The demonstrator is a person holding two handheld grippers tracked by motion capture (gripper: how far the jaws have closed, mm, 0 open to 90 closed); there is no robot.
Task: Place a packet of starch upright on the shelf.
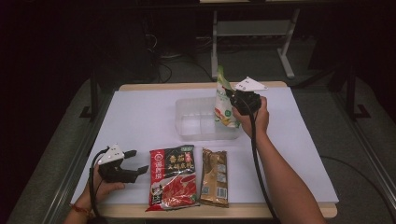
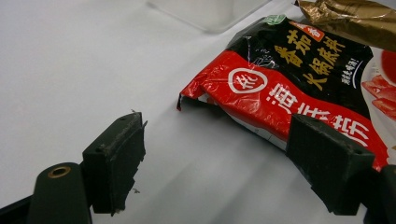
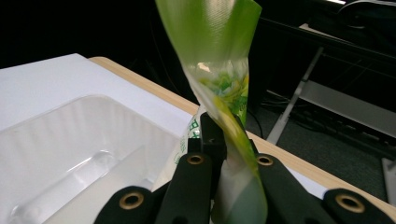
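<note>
Right gripper view shows my right gripper [image 3: 227,140] pinching the soft, light green bag [image 3: 219,70] by its floppy twisted top, while my left gripper [image 2: 224,163] gapes wide.

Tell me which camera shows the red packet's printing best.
The left gripper view: the red packet lies close ahead of the open left gripper, its lettering large and sharp. The high view shows the whole packet flat on the table, but with small print. The right gripper view looks elsewhere.
</note>
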